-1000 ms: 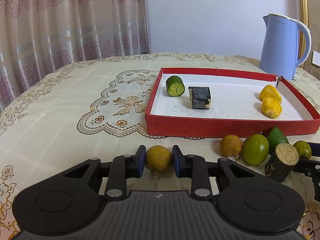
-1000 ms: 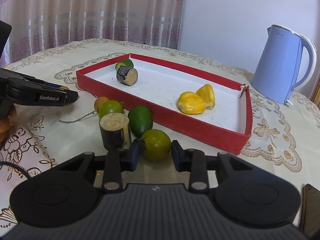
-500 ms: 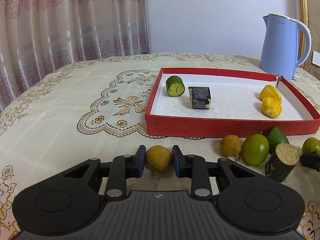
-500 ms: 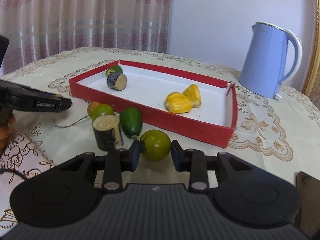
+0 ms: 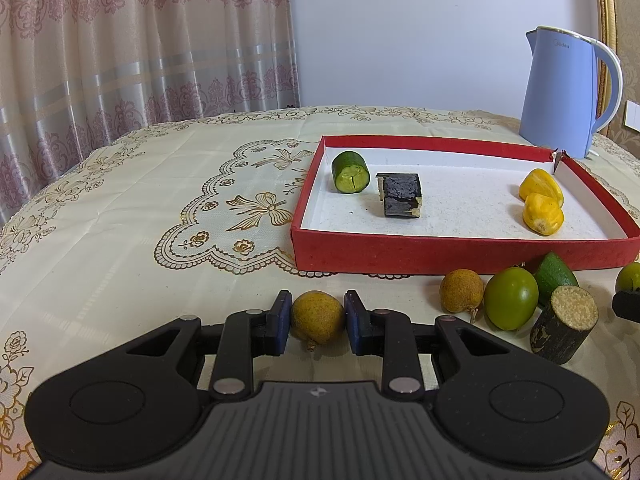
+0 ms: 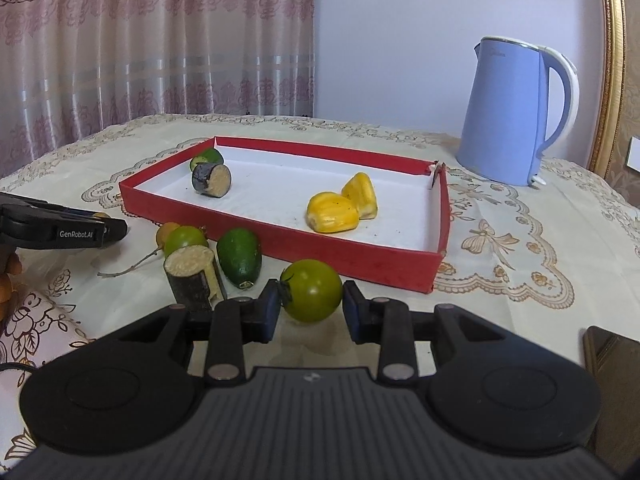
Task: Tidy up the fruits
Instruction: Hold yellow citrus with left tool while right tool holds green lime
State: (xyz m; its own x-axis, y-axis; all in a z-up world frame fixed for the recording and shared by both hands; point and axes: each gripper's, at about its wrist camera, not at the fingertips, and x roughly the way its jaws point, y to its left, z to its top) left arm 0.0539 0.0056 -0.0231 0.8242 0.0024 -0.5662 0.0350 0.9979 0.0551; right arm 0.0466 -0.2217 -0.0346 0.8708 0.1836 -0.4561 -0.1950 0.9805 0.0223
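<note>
My left gripper [image 5: 316, 318] is shut on a small yellow-brown round fruit [image 5: 317, 317] low over the tablecloth in front of the red tray [image 5: 440, 256]. My right gripper [image 6: 310, 304] is shut on a green tomato [image 6: 312, 290] and holds it lifted near the tray's front edge [image 6: 280, 246]. The tray holds a cucumber piece [image 5: 351, 171], a dark sugarcane piece [image 5: 401, 194] and two yellow jackfruit pods [image 5: 541, 202]. On the cloth lie a brown fruit [image 5: 461, 290], a green tomato [image 5: 511, 298], an avocado [image 5: 556, 276] and an upright sugarcane piece [image 5: 564, 328].
A blue electric kettle [image 5: 564, 92] stands behind the tray's far right corner. Curtains hang behind the table at the left. A dark object [image 6: 612, 364] lies at the table's right edge in the right wrist view. The left gripper's body [image 6: 60, 232] shows at the left there.
My right gripper has lifted the green tomato and drawn back to the right, away from the fruit cluster. The left gripper and its fruit have stayed put.
</note>
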